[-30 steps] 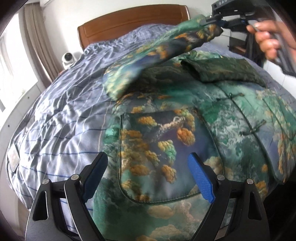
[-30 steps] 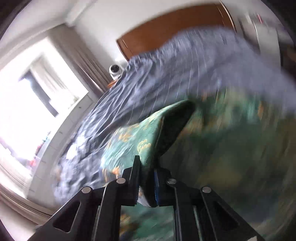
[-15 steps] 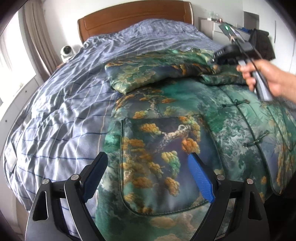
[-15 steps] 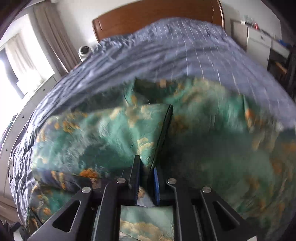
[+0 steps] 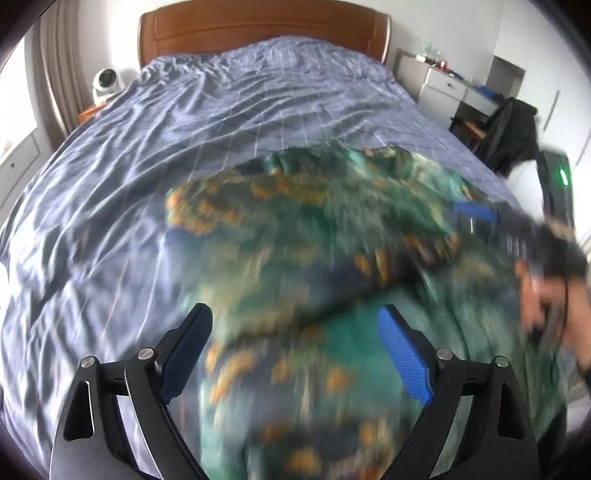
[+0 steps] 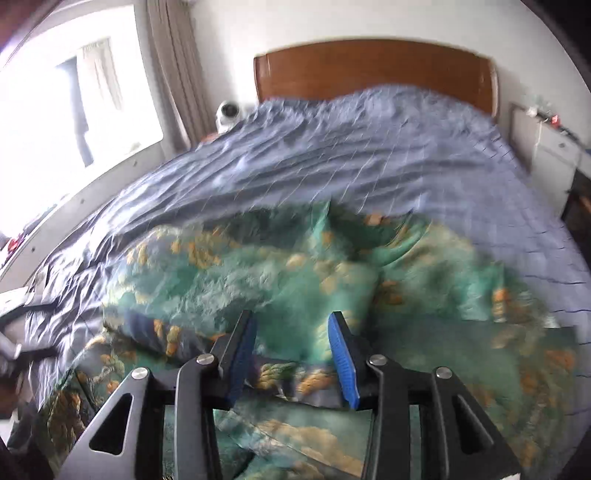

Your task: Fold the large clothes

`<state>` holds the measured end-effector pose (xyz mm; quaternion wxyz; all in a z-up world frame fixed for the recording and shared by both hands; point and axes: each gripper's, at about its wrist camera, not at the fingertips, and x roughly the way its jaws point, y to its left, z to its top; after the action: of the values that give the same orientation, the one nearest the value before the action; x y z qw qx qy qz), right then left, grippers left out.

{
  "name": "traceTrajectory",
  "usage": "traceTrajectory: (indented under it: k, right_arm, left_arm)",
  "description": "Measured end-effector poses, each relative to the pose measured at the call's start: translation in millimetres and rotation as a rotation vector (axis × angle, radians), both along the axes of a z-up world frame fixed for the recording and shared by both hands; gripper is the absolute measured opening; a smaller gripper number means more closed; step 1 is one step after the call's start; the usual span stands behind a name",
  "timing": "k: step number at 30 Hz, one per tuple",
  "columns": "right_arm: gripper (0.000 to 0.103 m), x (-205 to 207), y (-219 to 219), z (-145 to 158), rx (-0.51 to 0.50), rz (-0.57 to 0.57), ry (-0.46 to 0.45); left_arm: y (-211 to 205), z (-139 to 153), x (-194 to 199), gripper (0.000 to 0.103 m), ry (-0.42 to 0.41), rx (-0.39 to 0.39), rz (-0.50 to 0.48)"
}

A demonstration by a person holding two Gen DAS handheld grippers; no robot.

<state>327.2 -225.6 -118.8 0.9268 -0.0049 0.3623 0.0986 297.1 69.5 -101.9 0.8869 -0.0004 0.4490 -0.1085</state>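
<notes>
A large green jacket with an orange and blue landscape print [image 5: 332,258] lies on the bed's blue checked cover [image 5: 184,147]; the view is motion-blurred. One sleeve [image 6: 240,269] lies folded across the jacket's body. My left gripper [image 5: 295,332] is open and empty above the jacket's near part. My right gripper [image 6: 291,339] is open and empty just above the folded sleeve; it also shows in the left wrist view [image 5: 476,214], held by a hand at the right.
A wooden headboard [image 5: 258,26] stands at the far end. A small white camera [image 5: 107,83] sits at the bed's far left. A white cabinet [image 5: 447,85] and a chair with dark clothes [image 5: 513,129] stand at the right. A window [image 6: 74,96] is left.
My right gripper carried the sleeve across the jacket, laid it down and opened, letting it go. My left gripper stayed open and moved forward over the jacket.
</notes>
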Motion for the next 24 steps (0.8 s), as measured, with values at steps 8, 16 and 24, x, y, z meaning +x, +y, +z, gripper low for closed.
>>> traceTrajectory:
  k: [8, 16, 24]
  right_arm:
    - [0.0, 34, -38, -61, 0.21, -0.133, 0.205]
    - [0.0, 28, -38, -68, 0.174, -0.133, 0.191]
    - [0.0, 29, -34, -70, 0.167, -0.134, 0.168]
  left_arm:
    - [-34, -85, 75, 0.08, 0.196, 0.038, 0.045]
    - [-39, -72, 136, 0.084, 0.201, 0.054, 0.12]
    - [-16, -70, 197, 0.09, 0.19, 0.063, 0.237]
